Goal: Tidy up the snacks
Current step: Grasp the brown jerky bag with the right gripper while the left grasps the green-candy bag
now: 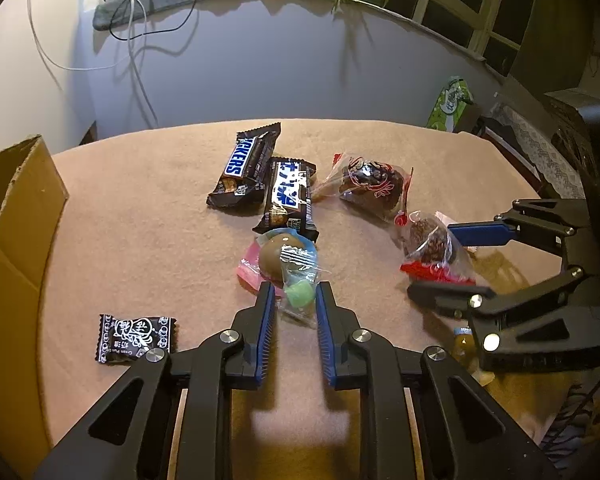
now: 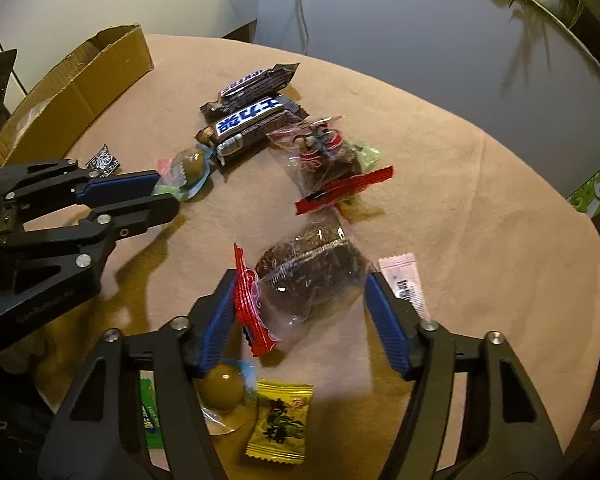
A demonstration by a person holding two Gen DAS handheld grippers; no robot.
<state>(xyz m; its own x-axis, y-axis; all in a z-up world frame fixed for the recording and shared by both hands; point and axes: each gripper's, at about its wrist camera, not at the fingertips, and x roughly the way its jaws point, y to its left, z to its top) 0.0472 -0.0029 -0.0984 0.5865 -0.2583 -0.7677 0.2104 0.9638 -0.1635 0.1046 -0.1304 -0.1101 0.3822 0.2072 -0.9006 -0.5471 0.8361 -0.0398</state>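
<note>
Black arms of the left hand-held gripper fill the bottom of its own view, and its blue pads are squeezed tight on a clear candy wrapper with a brown ball and a green bit inside. That wrapper lies near the middle of the desk, its long side running from the gripper toward the far edge. Just past it lie two dark chocolate bars, side by side and touching, both pointing mostly at the far edge. A small black candy sits alone nearer the left edge, beside a cardboard box. The right hand-held gripper is about half open around a clear bag with a red strip; the bag lies across the gap, the red end against the left pad, the other pad not touching. A second clear bag lies farther on. A pink packet is by the right finger. A yellow candy, a brown ball candy and a green packet lie close under that gripper.
</note>
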